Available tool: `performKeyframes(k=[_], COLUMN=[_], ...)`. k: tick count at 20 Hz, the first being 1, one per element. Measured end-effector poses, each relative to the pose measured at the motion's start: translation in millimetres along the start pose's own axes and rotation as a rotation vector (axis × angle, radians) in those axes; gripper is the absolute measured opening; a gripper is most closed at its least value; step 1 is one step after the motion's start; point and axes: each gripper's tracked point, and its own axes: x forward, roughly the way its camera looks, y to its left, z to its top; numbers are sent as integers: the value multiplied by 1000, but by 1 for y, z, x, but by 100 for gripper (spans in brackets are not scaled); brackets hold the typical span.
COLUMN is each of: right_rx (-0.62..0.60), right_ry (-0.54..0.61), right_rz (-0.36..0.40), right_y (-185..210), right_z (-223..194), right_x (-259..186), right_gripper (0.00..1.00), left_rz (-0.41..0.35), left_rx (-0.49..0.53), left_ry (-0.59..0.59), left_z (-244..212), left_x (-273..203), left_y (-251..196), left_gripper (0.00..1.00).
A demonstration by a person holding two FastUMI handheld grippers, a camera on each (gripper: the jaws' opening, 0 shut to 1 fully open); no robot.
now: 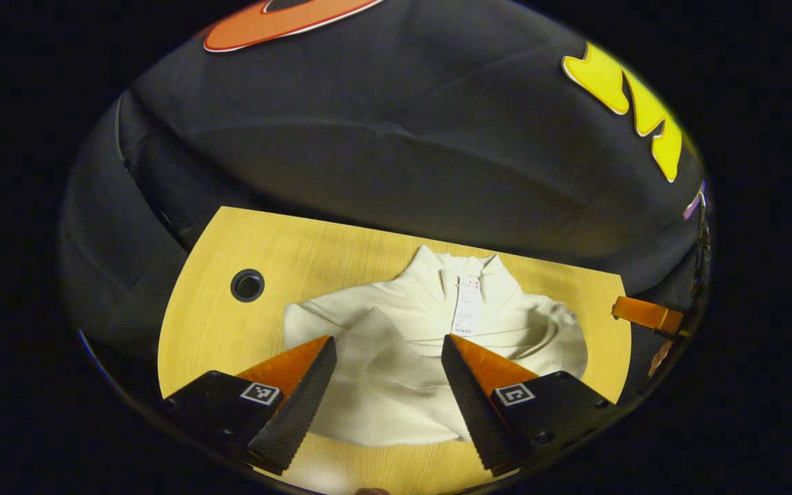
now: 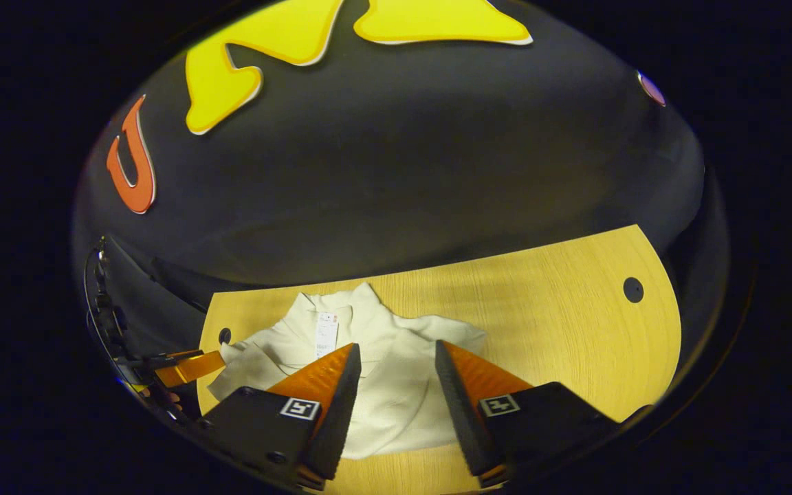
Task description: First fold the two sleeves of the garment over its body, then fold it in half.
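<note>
Two fingers of the left gripper (image 1: 389, 347) are seen at the bottom of the left gripper view, spread wide apart with nothing held between them. Beyond and between them a cream-white knitted garment with a stand-up collar (image 1: 396, 357) is laid on a light yellow wooden table with rounded corners (image 1: 217, 330). Its collar is turned toward the far edge, and a white paper tag (image 1: 467, 307) hangs inside the neck. Cloth is seen doubled over the body, with a folded edge running across below the collar. Bare tabletop is left to the left of the garment, where a round black cable hole (image 1: 247, 285) is set; less room is left on the right. The garment's near hem is partly covered by the fingers. Off the table's right edge a finger of the right gripper (image 1: 647, 315) is seen; its far end is cut off.

In the right gripper view the right gripper (image 2: 397, 354) is likewise held released, fingers parted over the garment's (image 2: 396, 385) near half. The garment is seen toward the left of the table (image 2: 540, 309), and a broad bare stretch lies to the right, up to a second black hole (image 2: 633, 289). At the left rim the left gripper (image 2: 186, 368) is partly seen, too cut off and dim for its state to be told there.
</note>
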Motion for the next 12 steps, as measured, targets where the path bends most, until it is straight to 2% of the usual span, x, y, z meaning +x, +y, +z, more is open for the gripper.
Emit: performKeyframes(k=[1, 2, 3, 4, 5, 6, 7, 10, 12], right_rx=[-23, -50, -68, -85, -93, -107, -117, -162, -199], right_ry=[-10, -17, -37, -60, -92, -117, -157, -298, -407], right_rz=[-6, -25, -37, -47, -39, -41, -30, -14, -11], right_y=[-1, -6, -8, -9, -6, -5, -1, 10, 20], right_z=[-2, 0, 0, 5, 11, 16, 22, 47, 61], right_x=[2, -5, -8, -17, -30, -45, -64, -135, -190], right_gripper=[71, 90, 99, 95, 99, 96, 99, 99, 95], left_rz=[15, 13, 9, 12, 14, 22, 25, 36, 31], left_rx=[-5, -9, -13, -13, -8, -2, 6, 20, 34], left_ry=[-27, -46, -70, -95, -130, -172, -221, -374, -487], left_z=[4, 7, 10, 14, 19, 25, 34, 60, 73], left_x=[-3, -8, -13, -21, -33, -46, -62, -122, -174], left_y=[1, 0, -2, -4, -6, -7, -8, -16, -29], left_gripper=[99, 99, 99, 99, 99, 99, 99, 99, 99])
